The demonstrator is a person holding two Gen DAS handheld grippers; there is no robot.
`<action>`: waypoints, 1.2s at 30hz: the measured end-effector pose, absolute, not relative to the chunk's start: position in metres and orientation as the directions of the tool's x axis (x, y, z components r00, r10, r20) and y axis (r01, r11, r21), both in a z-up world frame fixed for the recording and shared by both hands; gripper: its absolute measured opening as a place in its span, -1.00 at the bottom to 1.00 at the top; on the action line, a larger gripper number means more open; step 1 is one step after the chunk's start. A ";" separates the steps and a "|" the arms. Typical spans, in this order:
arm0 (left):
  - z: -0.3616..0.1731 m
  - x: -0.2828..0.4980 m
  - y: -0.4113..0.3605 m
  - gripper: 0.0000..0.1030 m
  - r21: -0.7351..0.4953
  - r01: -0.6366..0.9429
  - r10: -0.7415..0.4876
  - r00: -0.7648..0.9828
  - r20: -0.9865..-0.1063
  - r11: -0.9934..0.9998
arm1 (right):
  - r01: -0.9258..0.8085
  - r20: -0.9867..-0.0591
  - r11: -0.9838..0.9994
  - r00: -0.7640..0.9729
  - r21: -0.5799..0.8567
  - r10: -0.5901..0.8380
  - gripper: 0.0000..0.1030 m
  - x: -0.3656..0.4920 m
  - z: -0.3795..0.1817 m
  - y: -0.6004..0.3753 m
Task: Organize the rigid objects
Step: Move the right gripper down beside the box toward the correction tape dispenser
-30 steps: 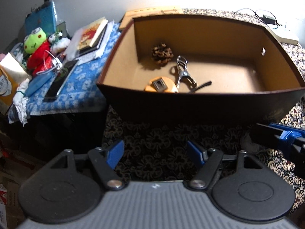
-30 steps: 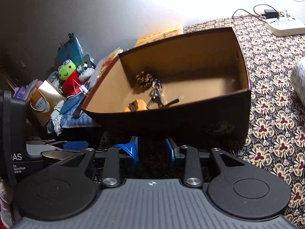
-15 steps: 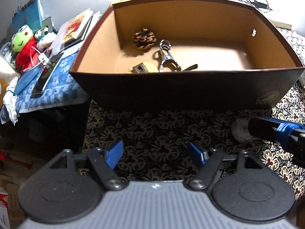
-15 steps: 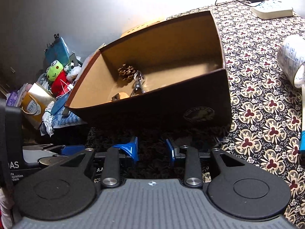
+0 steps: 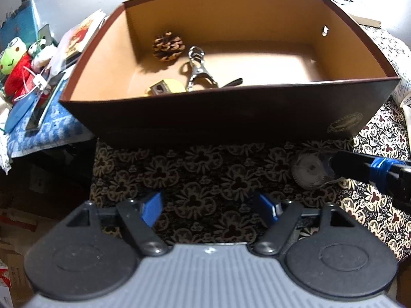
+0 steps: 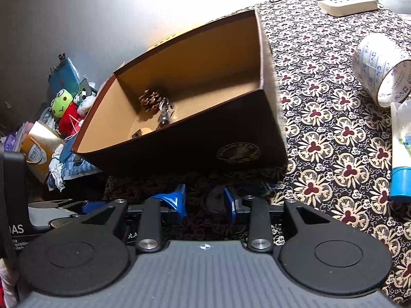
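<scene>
Two grippers are pointing down at the patterned bench (image 5: 205,169), just short of the near wall of the brown box (image 5: 231,118). The left gripper (image 5: 209,209) is hanging with its jaws spread wide and nothing between them, over bare cloth. To its right, the right gripper (image 6: 204,200) is keeping its jaws narrow around a small round toothed disc (image 5: 308,173). Whether the pads are pressing on it I cannot tell.

Inside the box, toward its left end, a pine cone (image 5: 168,47), a metal clasp (image 5: 196,69) and a yellow piece (image 5: 167,88) are lying close together, while its right half is staying open. Right of the box, a tape roll (image 6: 377,74) and a blue-capped tube (image 6: 402,159) are lying well apart from it. The bench's left edge is dropping off just left of the left gripper, beside a cluttered blue cloth (image 5: 51,128).
</scene>
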State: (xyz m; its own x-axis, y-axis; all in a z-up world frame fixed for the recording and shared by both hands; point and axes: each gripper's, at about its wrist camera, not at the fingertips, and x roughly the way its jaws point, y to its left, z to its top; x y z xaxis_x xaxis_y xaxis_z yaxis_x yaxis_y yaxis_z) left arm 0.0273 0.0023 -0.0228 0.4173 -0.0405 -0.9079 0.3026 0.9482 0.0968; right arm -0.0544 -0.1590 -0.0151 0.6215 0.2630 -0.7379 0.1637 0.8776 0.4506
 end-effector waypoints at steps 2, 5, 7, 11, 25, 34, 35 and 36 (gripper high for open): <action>-0.024 0.028 0.000 0.50 0.092 0.311 -0.046 0.411 -0.910 0.946 | 0.173 -0.740 0.876 0.621 0.450 0.258 -0.70 -0.055 -0.016 -0.162; -0.026 0.030 -0.003 0.51 0.082 0.322 -0.057 0.401 -0.914 0.943 | 0.184 -0.745 0.875 0.618 0.448 0.251 -0.70 -0.054 -0.017 -0.166; -0.028 0.030 -0.005 0.51 0.075 0.332 -0.066 0.393 -0.917 0.940 | 0.191 -0.748 0.876 0.617 0.442 0.244 -0.70 -0.055 -0.017 -0.169; -0.033 0.029 -0.007 0.51 0.051 0.355 -0.091 0.370 -0.925 0.933 | 0.218 -0.764 0.878 0.606 0.427 0.222 -0.70 -0.056 -0.021 -0.177; -0.046 0.034 0.000 0.51 -0.014 0.381 -0.146 0.322 -0.935 0.924 | 0.281 -0.802 0.876 0.570 0.392 0.176 -0.71 -0.053 -0.038 -0.191; -0.050 0.040 -0.005 0.51 -0.061 0.410 -0.195 0.294 -0.936 0.910 | 0.338 -0.791 0.833 0.586 0.438 0.177 -0.71 -0.046 -0.049 -0.208; -0.051 0.041 -0.006 0.51 -0.068 0.413 -0.201 0.287 -0.937 0.908 | 0.336 -0.785 0.827 0.590 0.450 0.188 -0.71 -0.044 -0.049 -0.209; -0.052 0.041 -0.006 0.51 -0.075 0.416 -0.206 0.281 -0.937 0.906 | 0.334 -0.782 0.823 0.592 0.460 0.197 -0.71 -0.043 -0.051 -0.209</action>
